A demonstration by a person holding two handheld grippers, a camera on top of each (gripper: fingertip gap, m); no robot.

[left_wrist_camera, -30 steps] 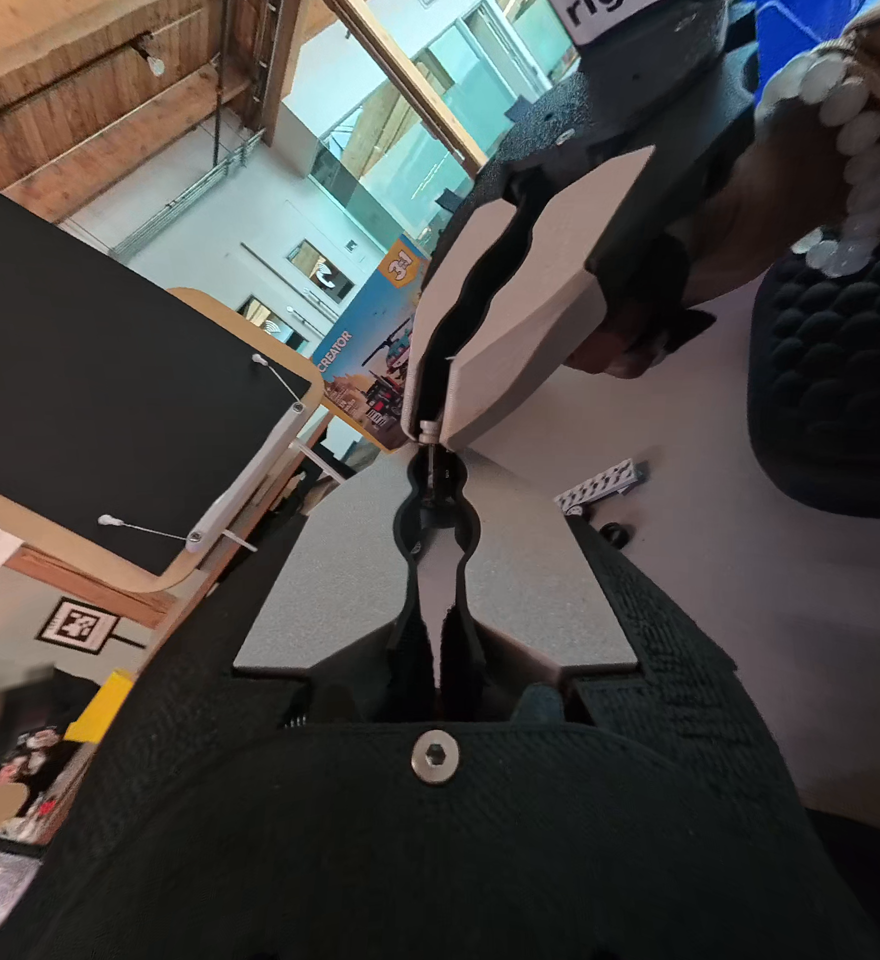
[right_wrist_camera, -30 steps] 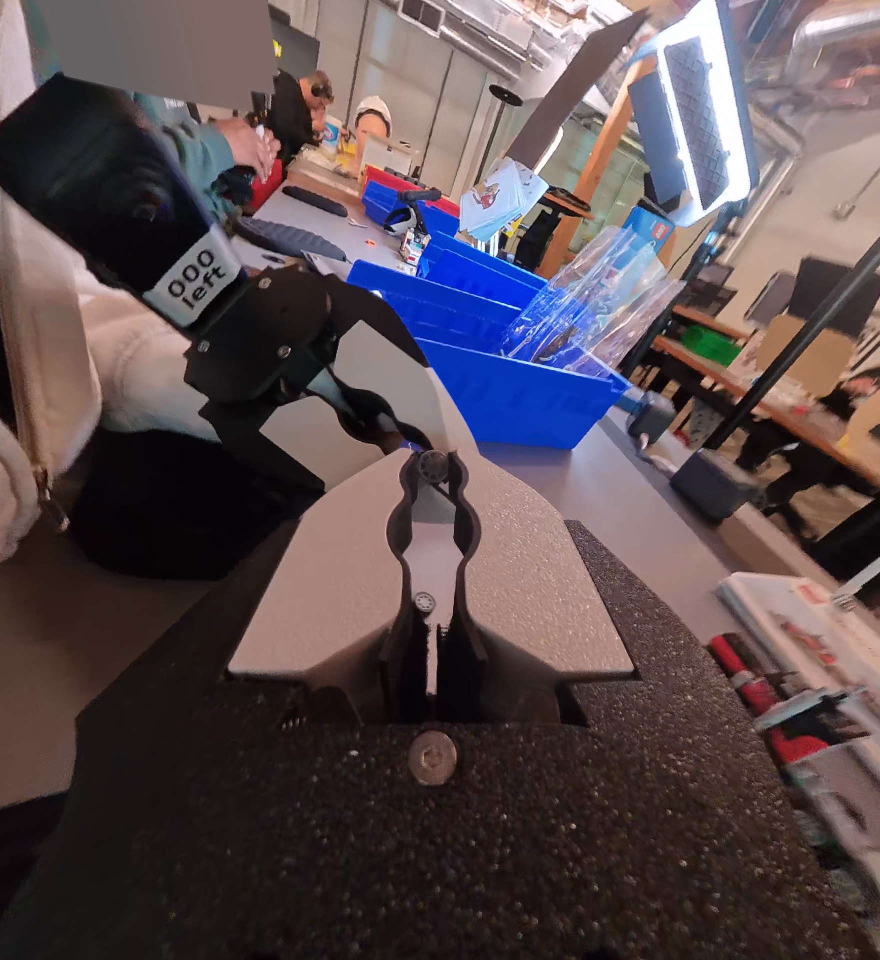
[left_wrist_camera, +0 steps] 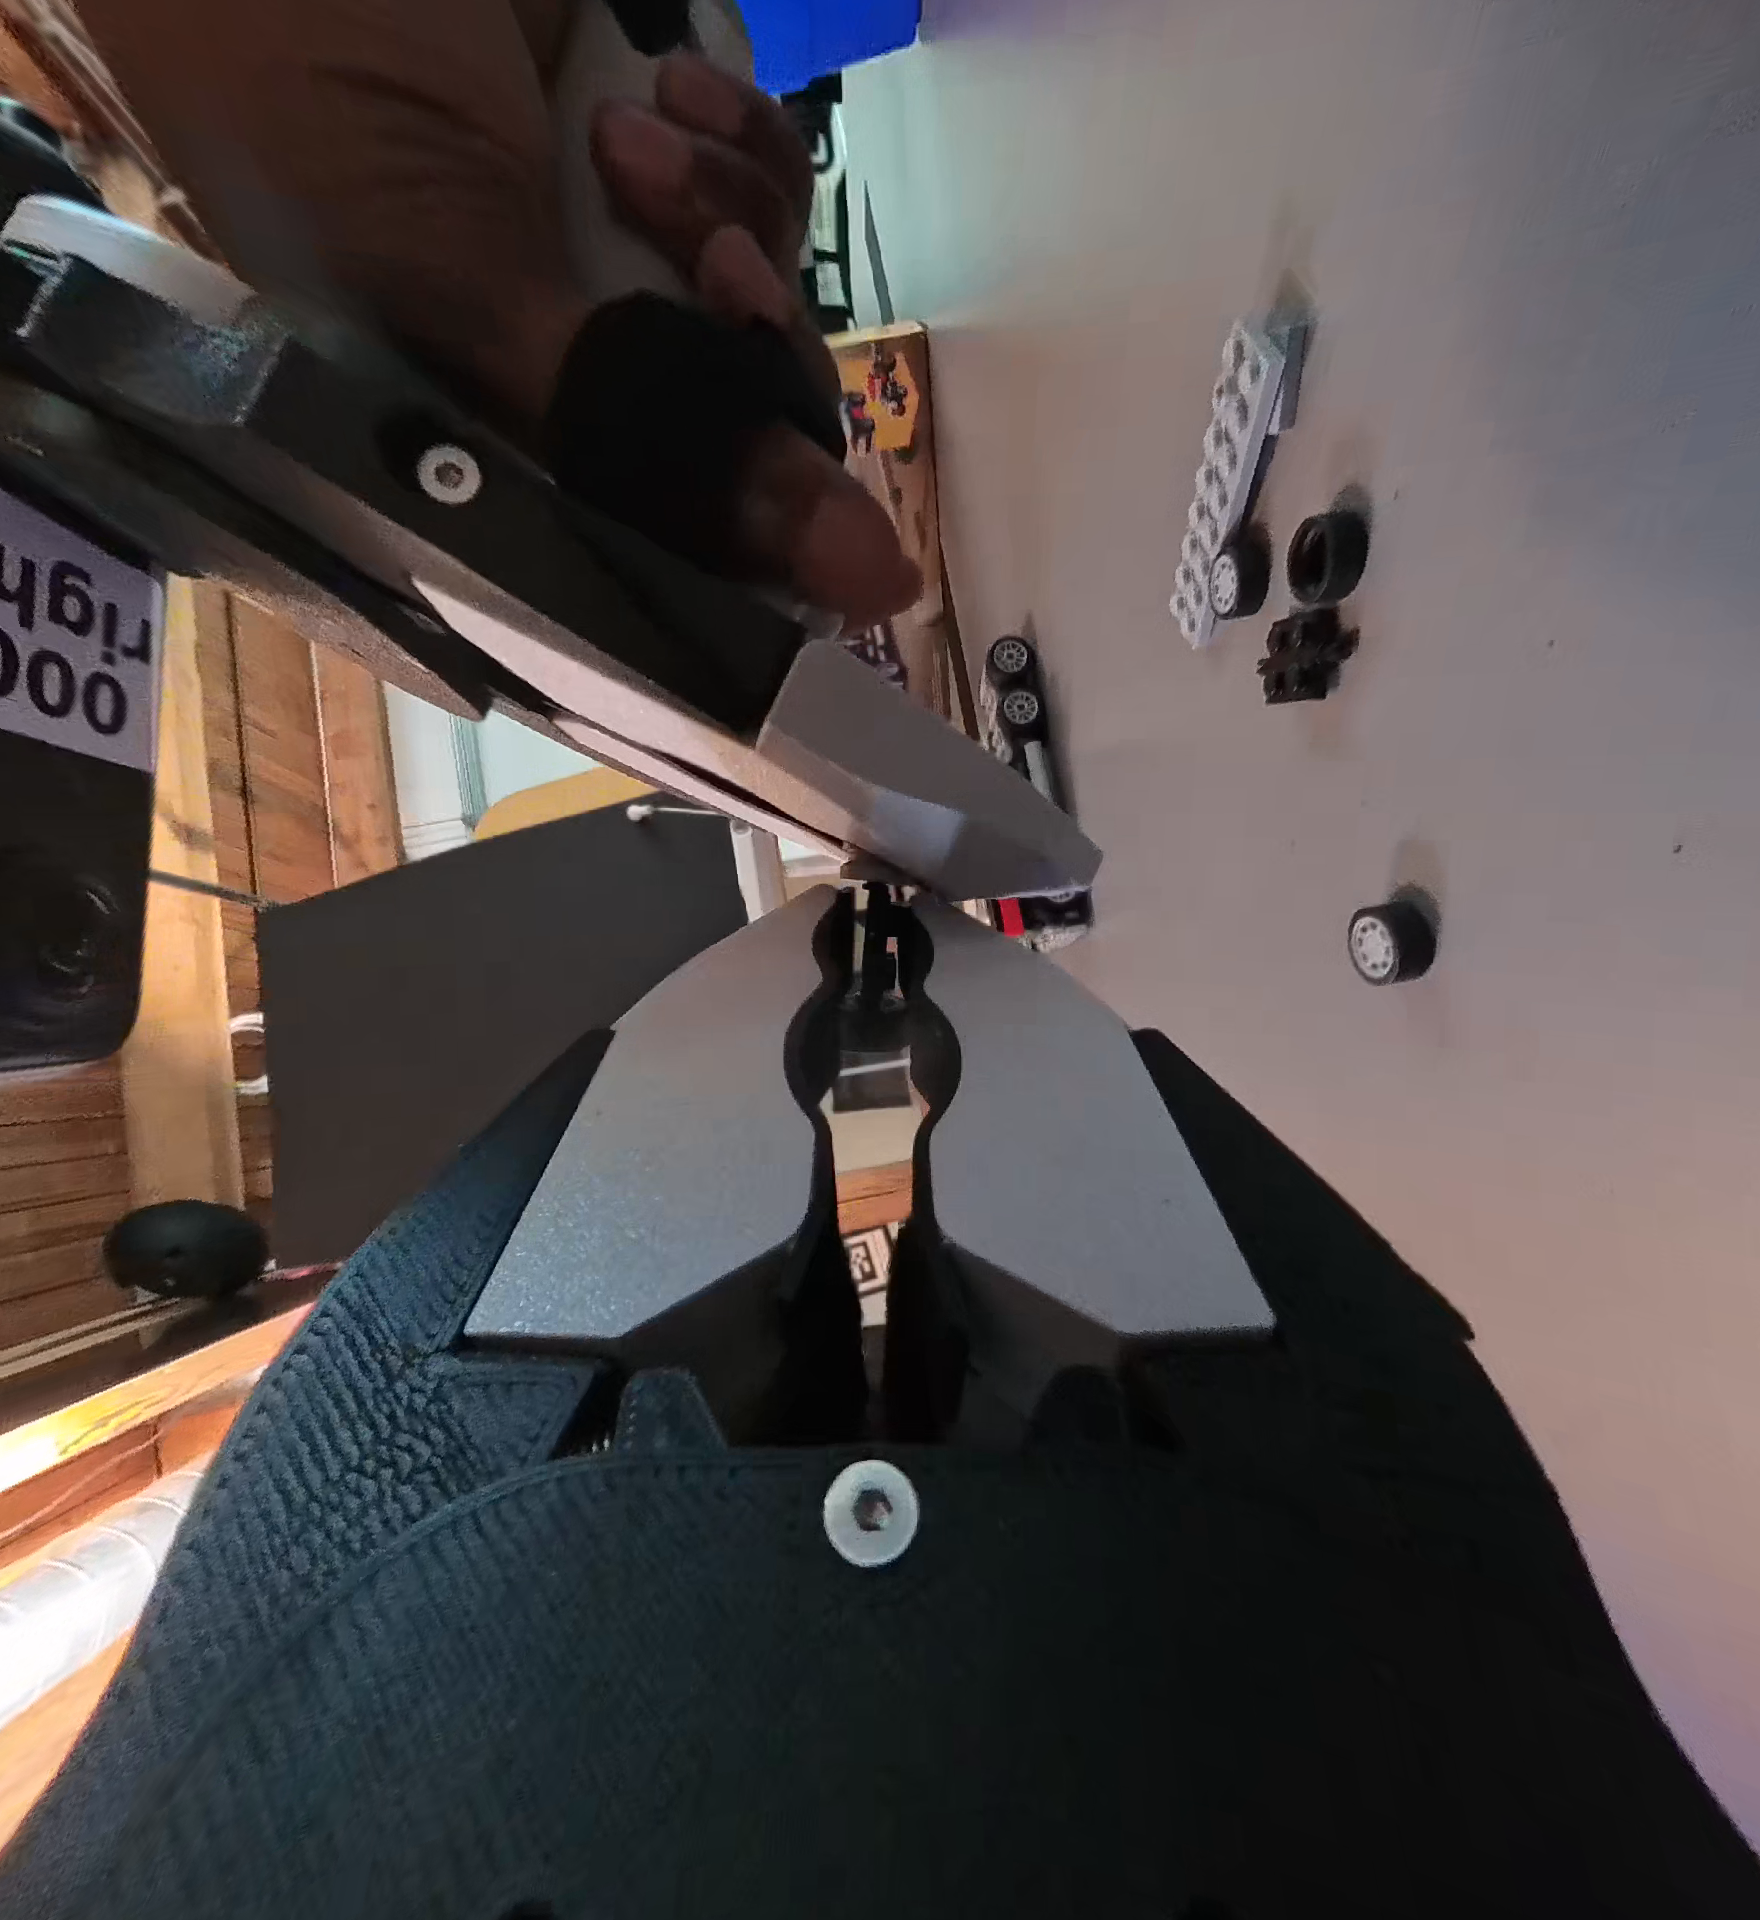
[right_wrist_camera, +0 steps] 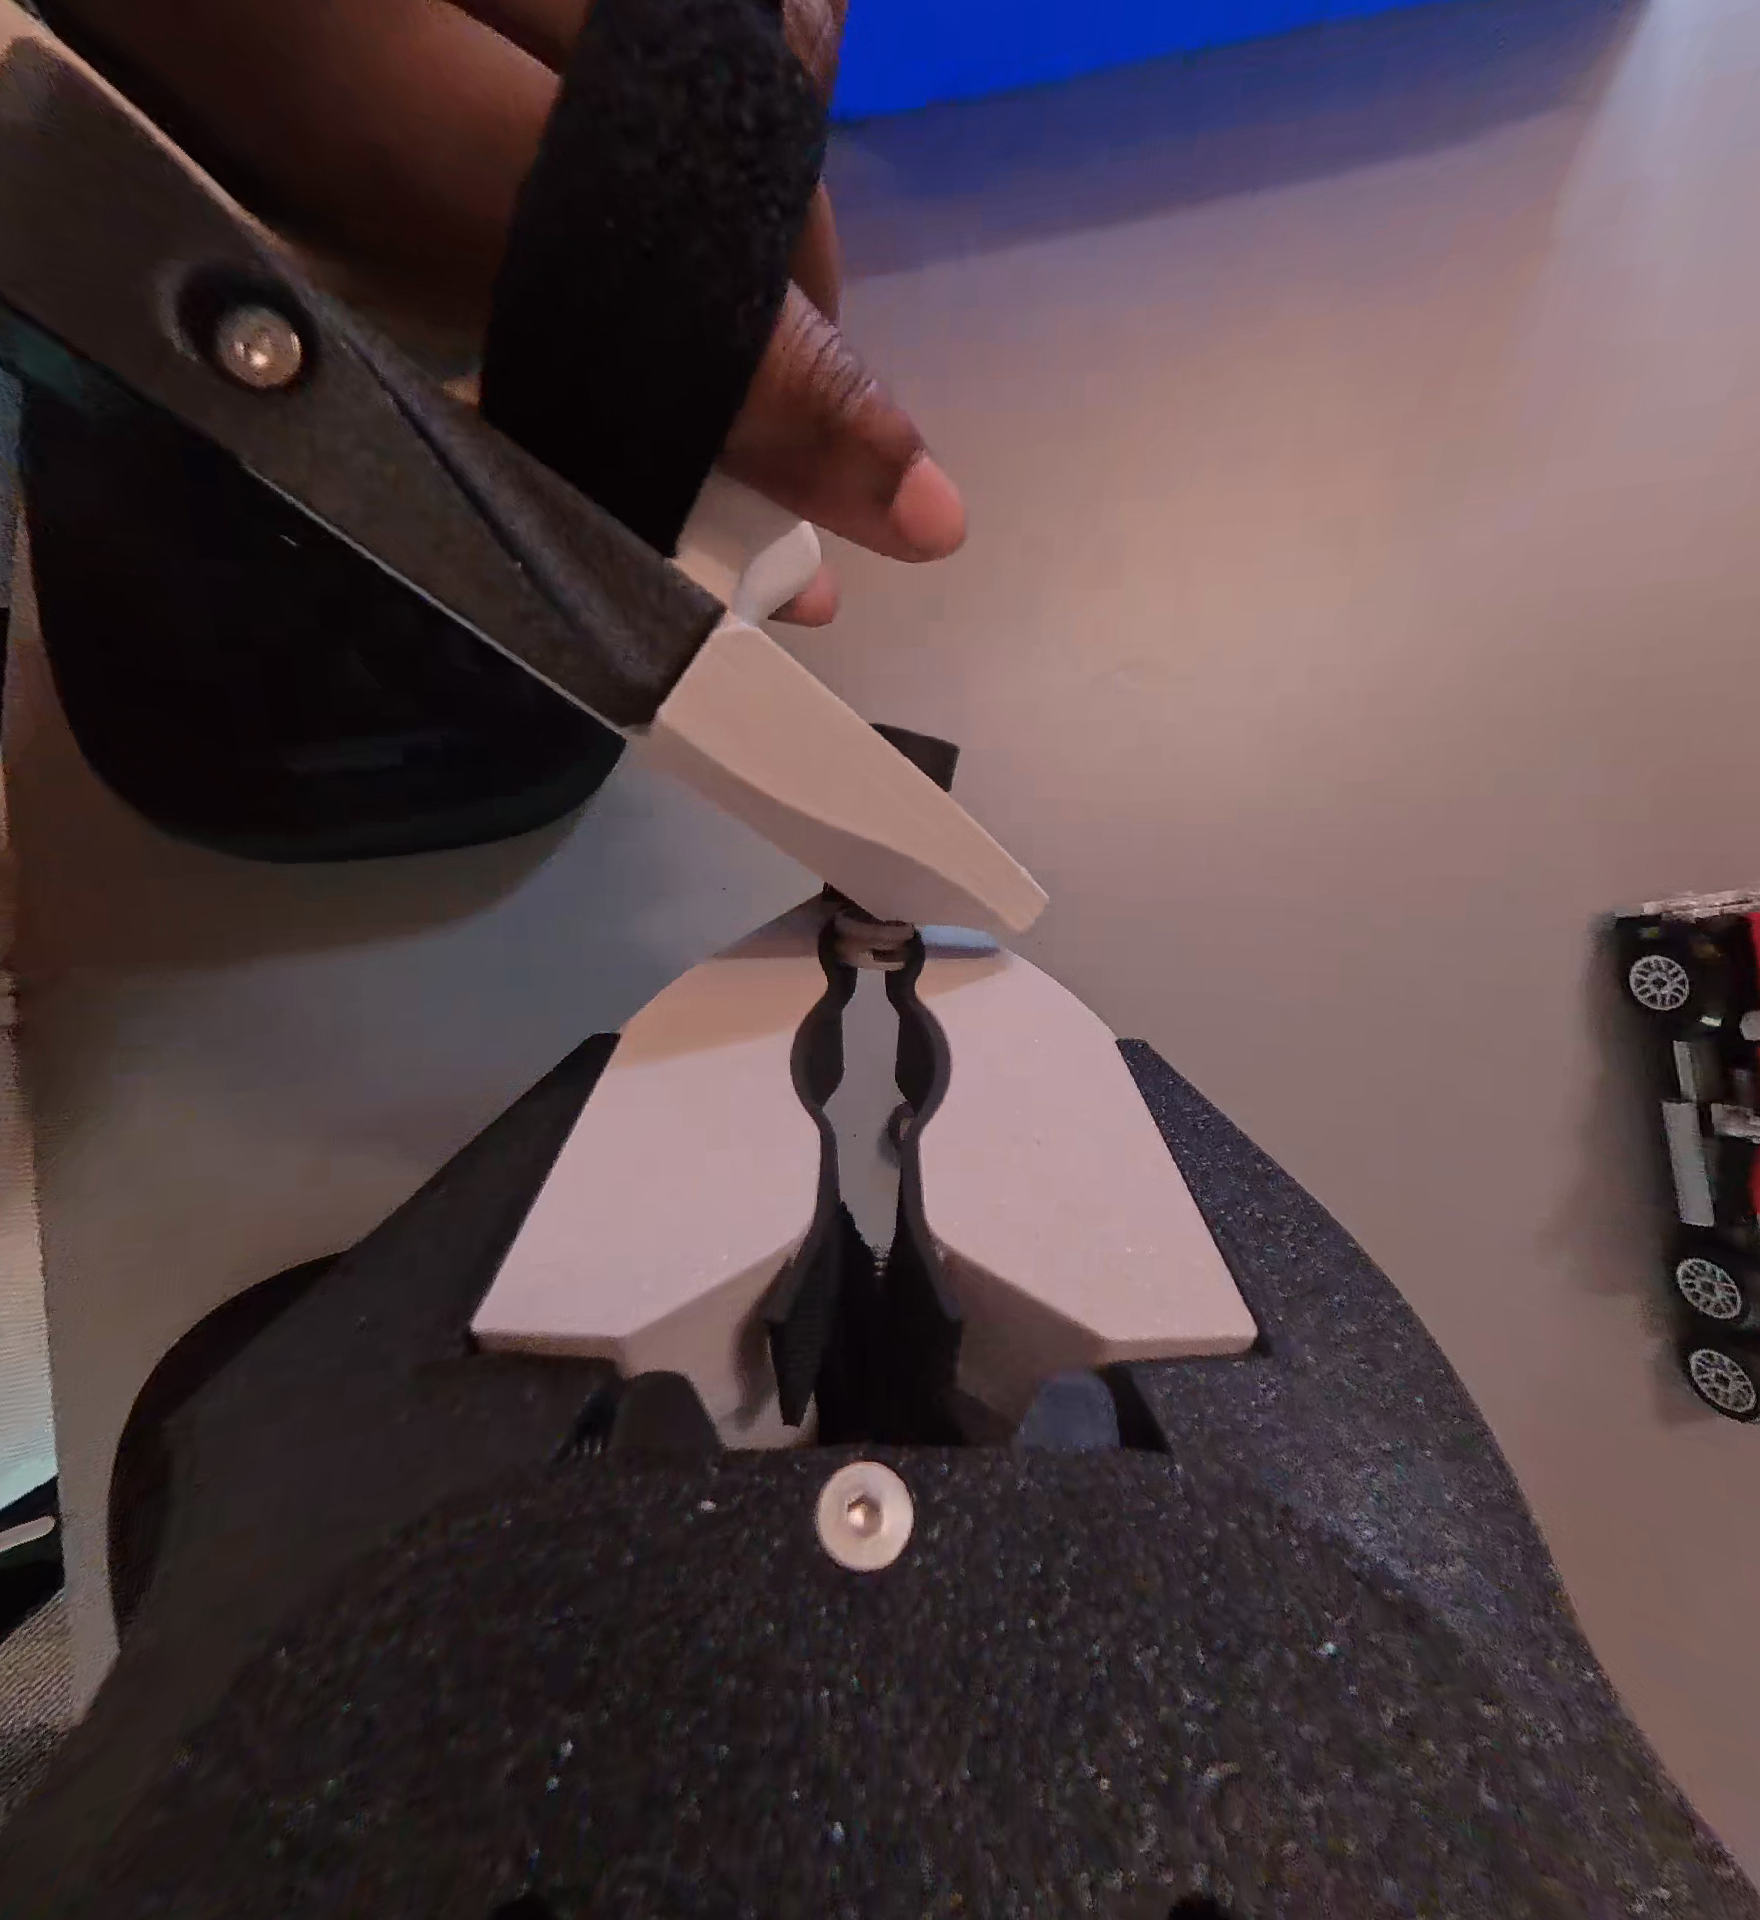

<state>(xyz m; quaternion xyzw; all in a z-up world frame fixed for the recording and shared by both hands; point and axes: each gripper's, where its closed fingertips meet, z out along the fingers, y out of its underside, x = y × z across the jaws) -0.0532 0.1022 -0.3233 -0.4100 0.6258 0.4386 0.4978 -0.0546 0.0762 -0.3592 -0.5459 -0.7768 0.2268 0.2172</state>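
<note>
At centre of both wrist views: left tool (left_wrist_camera: 874, 914) & right tool (right_wrist_camera: 865, 940) meet tip to tip above the pale surface (right_wrist_camera: 1375, 520).
- Right tool: pads (right_wrist_camera: 834, 966) nearly together, clamped on a small tan ring-shaped piece (right_wrist_camera: 863, 938) w/ dark part behind.
- Left tool: fingers close together, clamped on a thin black pin-like piece (left_wrist_camera: 878, 961); crosses over right tool's tips from upper left in right view.
- Hands: fingers of a hand (right_wrist_camera: 845, 457) on left tool's body.
- On surface, well apart from tips: red/black/grey brick vehicle (right_wrist_camera: 1749, 1164); loose wheel (left_wrist_camera: 1390, 940); grey studded plate (left_wrist_camera: 1231, 468) w/ wheel attached; black tyre (left_wrist_camera: 1325, 556); small black piece (left_wrist_camera: 1307, 655).
- Far edge: blue bin (right_wrist_camera: 1167, 42).
</note>
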